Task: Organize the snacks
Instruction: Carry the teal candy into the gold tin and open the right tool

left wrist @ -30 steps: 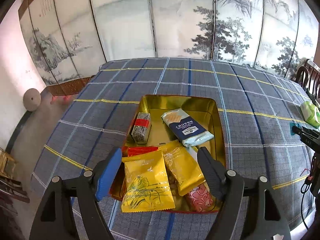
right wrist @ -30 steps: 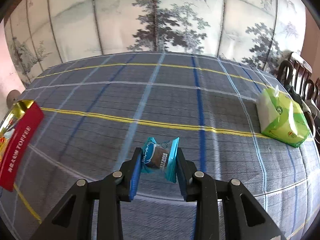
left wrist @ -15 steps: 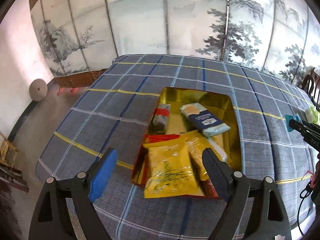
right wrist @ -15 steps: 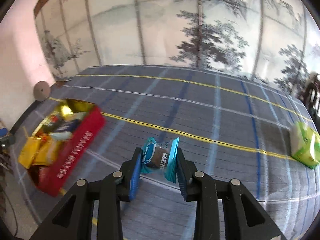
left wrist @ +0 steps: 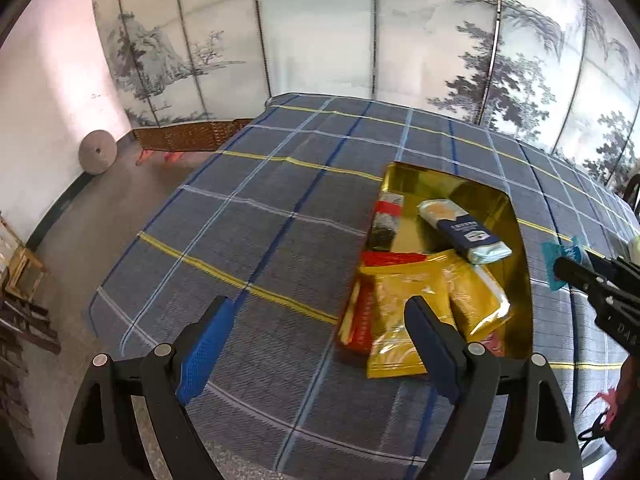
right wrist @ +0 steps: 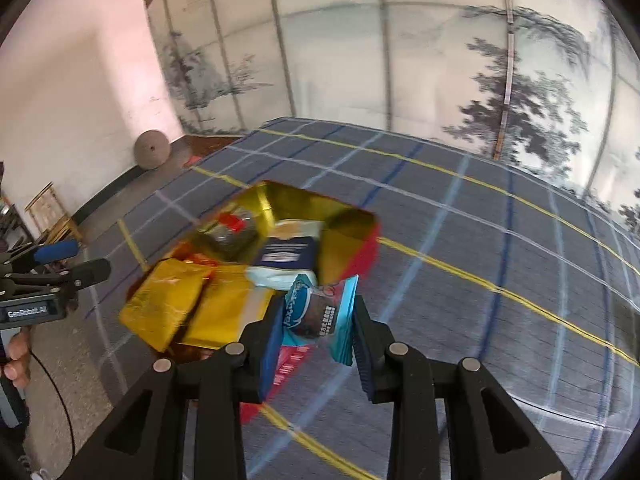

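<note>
A red box with a gold inside (left wrist: 516, 240) (right wrist: 356, 258) sits on the plaid tablecloth and holds several snack packs: yellow packs (left wrist: 404, 320) (right wrist: 168, 308), a navy and pale blue pack (left wrist: 464, 232) (right wrist: 284, 256) and a dark bar with a red band (left wrist: 386, 220). My right gripper (right wrist: 316, 320) is shut on a teal snack packet (right wrist: 320, 312) and holds it in the air just at the box's near right corner; it shows in the left wrist view (left wrist: 560, 260). My left gripper (left wrist: 316, 344) is open and empty, left of the box's front.
The plaid tablecloth (left wrist: 248, 216) covers the table; its left edge drops to the floor. A painted folding screen (left wrist: 320, 32) stands behind. A round stone disc (left wrist: 96, 156) leans on the wall at left.
My right gripper has swung left with the teal packet toward the box. My left gripper has drawn back and to the left, so the box lies further right in its view.
</note>
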`<state>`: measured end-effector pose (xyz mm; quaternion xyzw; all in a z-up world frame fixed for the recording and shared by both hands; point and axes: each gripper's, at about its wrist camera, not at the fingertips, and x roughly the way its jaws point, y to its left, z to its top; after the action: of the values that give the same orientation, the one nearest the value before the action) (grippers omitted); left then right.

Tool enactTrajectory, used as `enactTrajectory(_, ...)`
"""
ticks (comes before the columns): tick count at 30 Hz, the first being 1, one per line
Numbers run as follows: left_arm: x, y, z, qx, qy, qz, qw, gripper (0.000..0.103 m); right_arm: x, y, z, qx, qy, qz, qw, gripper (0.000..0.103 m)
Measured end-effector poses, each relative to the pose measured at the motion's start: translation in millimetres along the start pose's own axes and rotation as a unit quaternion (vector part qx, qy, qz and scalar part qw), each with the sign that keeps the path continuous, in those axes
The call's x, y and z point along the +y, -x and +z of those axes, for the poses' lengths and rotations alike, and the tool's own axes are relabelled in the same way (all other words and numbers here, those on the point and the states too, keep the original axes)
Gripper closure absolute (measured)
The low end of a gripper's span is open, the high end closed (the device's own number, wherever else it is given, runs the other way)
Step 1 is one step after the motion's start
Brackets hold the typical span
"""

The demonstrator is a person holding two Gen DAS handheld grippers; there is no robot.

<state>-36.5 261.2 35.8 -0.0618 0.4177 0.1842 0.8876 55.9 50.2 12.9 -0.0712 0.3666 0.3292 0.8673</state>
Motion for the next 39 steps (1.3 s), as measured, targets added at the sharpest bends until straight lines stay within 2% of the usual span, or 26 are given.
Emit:
enactTrajectory(8, 12.7, -3.3, -4.6, 0.008, 0.009, 0.005, 0.9999, 0.018, 28.9, -20.4, 4.2, 0.017, 0.021, 0.013, 1.0, 0.071)
enactTrajectory(28, 34.1, -6.7, -8.6, 0.018, 0.021, 0.025, 0.9993, 0.018, 37.8, -60.0, 10.6, 0.047, 0.013, -0.001, 0.999, 0.07)
enactTrajectory(34, 33.7, -7.6, -10.1, 0.021, 0.023, 0.023, 0.9992, 0.018, 33.5, -63.0, 10.3, 0.05, -0.004, 0.001, 0.999, 0.066)
enactTrajectory(39, 31.4, -8.1, -11.8, 0.024, 0.02, 0.022, 0.9993, 0.018, 33.3, -63.1, 10.2, 0.05, -0.006, -0.001, 0.999, 0.058)
